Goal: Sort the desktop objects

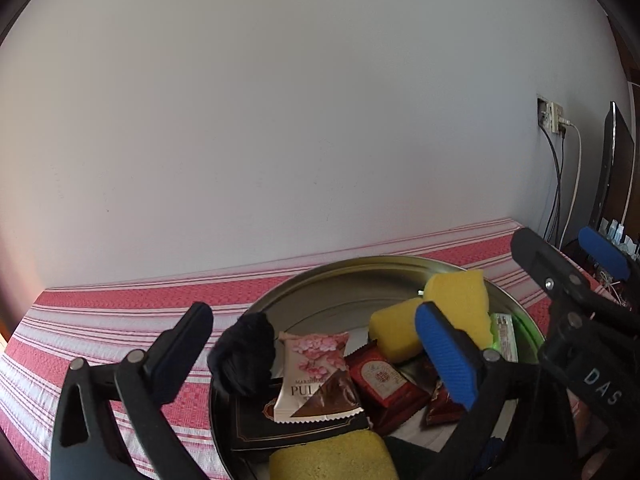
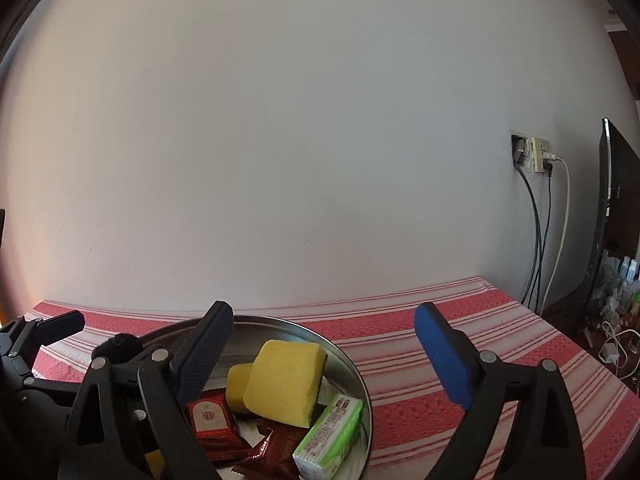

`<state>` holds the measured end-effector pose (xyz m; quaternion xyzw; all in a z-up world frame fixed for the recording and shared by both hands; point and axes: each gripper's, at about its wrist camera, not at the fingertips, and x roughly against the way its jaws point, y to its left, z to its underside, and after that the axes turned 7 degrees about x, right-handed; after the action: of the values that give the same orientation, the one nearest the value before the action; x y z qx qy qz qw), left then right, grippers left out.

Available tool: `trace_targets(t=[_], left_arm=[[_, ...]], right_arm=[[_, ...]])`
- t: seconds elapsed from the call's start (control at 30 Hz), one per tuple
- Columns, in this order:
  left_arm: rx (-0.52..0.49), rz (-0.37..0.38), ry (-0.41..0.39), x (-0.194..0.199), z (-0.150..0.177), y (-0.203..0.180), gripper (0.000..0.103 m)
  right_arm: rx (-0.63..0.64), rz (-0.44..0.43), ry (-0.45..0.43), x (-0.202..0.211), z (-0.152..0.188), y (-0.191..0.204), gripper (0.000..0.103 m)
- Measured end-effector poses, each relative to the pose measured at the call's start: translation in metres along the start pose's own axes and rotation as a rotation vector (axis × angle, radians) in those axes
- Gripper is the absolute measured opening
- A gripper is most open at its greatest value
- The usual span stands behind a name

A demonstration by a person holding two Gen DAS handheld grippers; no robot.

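Two sponges point(image 2: 284, 384), three red packets point(image 2: 212, 420)

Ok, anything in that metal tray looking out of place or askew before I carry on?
One thing: a black fluffy item sits perched on the metal tray's left rim, half hanging over the striped cloth. The yellow sponges and snack packets are jumbled but inside. No spill or damage visible.

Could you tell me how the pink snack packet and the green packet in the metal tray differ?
The pink snack packet is flat, white and pink with blossoms and sawtooth ends; the green packet is a thick block, green and white with small print. The pink one lies toward the tray's left, the green one against the right rim. Both rest in the metal tray, untouched.
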<state>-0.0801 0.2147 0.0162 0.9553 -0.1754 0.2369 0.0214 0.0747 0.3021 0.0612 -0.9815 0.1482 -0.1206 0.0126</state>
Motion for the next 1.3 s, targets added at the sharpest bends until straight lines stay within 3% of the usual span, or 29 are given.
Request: trace_targets(t=[0.23,0.43,0.63,1.3], left_arm=[[0.05,0.009,0.017,0.001,0.002,0.011,0.103],[0.039,-0.025,0.01,0.006,0.004,0.015,0.103],[0.016,-0.039,0.0,0.014,0.014,0.022,0.103],[0.006,-0.071,0.001,0.018,0.021,0.025,0.103]], right_arm=[[-0.069,0.055,-0.022,0.018,0.005,0.006,0.099],[-0.132,0.064,-0.018,0.033,0.008,0.006,0.101],[-0.126,0.111,-0.033,0.044,0.013,0.01,0.102],[-0.16,0.154,-0.063,0.067,0.021,0.006,0.102]])
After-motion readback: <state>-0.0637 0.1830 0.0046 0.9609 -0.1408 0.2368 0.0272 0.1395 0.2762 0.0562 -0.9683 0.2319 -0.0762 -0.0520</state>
